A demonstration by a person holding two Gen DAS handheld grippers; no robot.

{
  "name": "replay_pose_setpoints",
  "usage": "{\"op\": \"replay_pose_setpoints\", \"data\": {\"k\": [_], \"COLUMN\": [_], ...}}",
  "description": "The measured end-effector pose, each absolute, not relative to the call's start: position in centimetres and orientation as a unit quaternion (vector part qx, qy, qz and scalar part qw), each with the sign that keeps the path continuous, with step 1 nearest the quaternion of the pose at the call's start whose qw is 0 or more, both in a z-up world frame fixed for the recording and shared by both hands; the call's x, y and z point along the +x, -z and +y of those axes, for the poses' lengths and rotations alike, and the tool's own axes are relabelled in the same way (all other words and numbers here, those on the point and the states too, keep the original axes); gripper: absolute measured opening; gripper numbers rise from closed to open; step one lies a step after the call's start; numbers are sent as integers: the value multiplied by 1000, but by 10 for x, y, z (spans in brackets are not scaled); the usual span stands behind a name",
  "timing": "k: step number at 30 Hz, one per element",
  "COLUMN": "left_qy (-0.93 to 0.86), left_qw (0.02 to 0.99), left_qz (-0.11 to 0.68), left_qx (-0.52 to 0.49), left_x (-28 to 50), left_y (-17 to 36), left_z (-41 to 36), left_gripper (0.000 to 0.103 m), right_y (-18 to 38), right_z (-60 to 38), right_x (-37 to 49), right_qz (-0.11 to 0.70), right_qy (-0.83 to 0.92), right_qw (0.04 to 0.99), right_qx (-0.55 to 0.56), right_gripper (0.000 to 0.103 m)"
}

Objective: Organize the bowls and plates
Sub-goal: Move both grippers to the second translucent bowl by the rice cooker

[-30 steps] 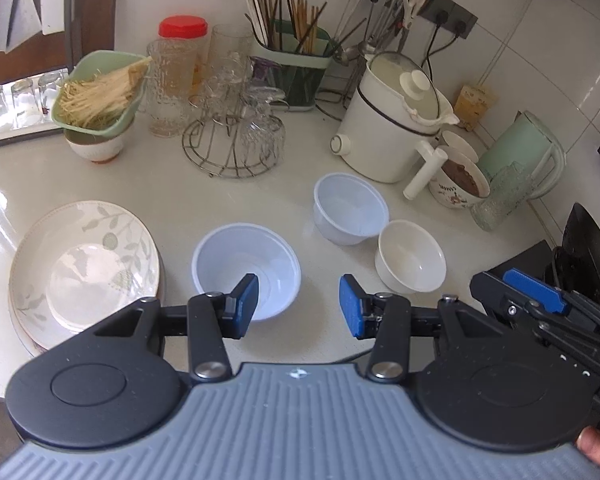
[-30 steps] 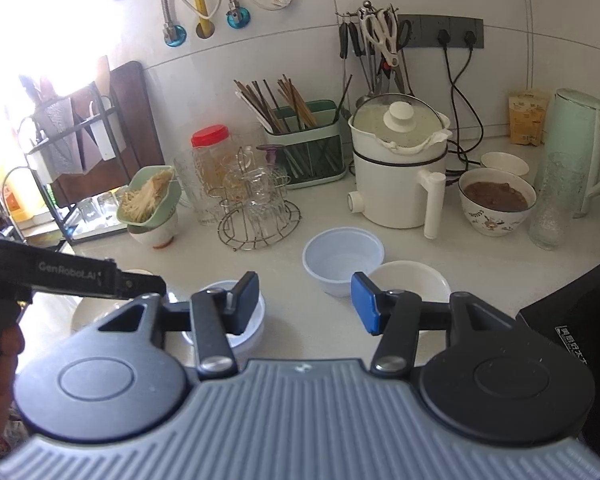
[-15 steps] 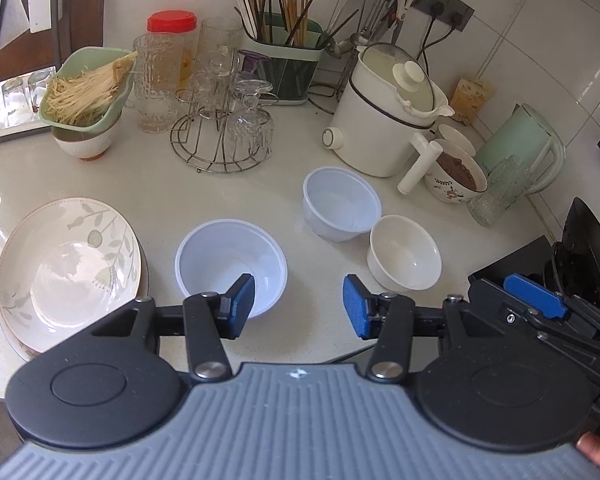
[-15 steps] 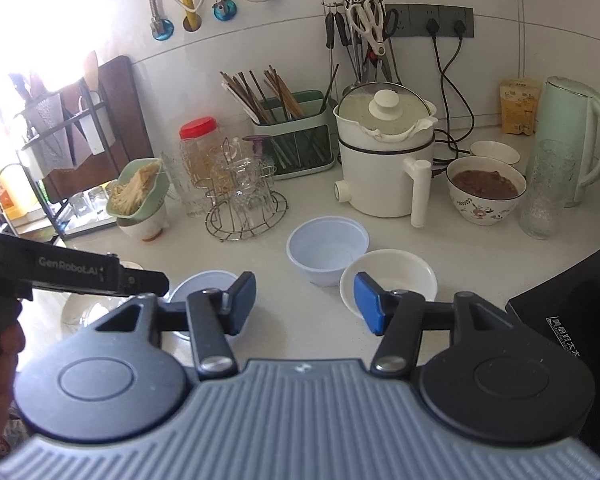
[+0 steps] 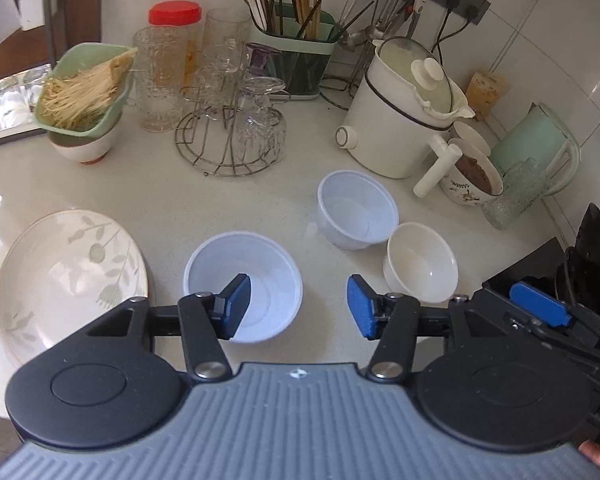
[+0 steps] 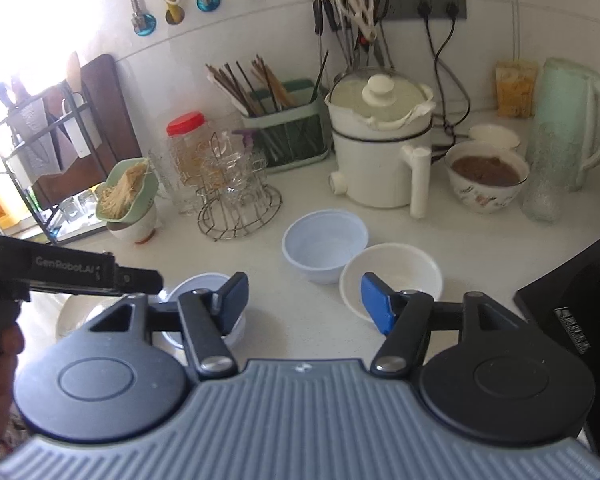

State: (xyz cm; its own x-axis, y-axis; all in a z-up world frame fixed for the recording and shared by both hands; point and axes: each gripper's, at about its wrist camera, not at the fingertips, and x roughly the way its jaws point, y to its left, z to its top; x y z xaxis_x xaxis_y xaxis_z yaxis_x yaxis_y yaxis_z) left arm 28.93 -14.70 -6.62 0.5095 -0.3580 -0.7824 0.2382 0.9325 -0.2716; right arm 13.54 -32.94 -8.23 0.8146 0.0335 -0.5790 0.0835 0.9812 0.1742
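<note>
Both tools are seen empty above the white counter (image 5: 100, 188). The left gripper (image 5: 298, 306) has just been opening; its blue pads stand apart with nothing between them, hovering near the translucent white plastic bowl (image 5: 260, 276) at near centre. The right gripper (image 6: 300, 302) has likewise just been opening, jaws apart and empty, near the small white ceramic bowl (image 6: 396, 270).

Task status is judged as barely begun. The leaf-patterned cream plate (image 5: 60, 276) is noted at near left, apparently resting on a second plate whose edge shows beneath. A second translucent plastic bowl (image 5: 356, 212) lies just beside the ceramic bowl, further back. The three empty bowls remain separate, unstacked; nesting them is what appears left.

Obscured: the near rim of the first plastic bowl is covered by the left tool's pad; the plate is cut off by the tool body. How many plates are stacked cannot be told. The dark object at far right is unidentifiable.
</note>
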Motion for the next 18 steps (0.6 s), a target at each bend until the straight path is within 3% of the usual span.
{"op": "replay_pose_setpoints", "data": {"k": [8,12,18], "left_qy": [196,203,212], "left_qw": [855,851,843], "left_qz": [475,480,490], "left_qx": [-67,-59,-66], "left_x": [341,364,396], "left_y": [75,79,89], "left_z": [-155,-158,-162], "left_gripper": [60,68,69], "right_y": [82,88,94], "right_z": [-332,-336,-342], "right_x": [173,194,224], "right_qz": [311,314,324], "right_qy": [43,61,55], "right_qw": [945,942,938], "right_qx": [92,103,109], "right_gripper": [65,87,87]}}
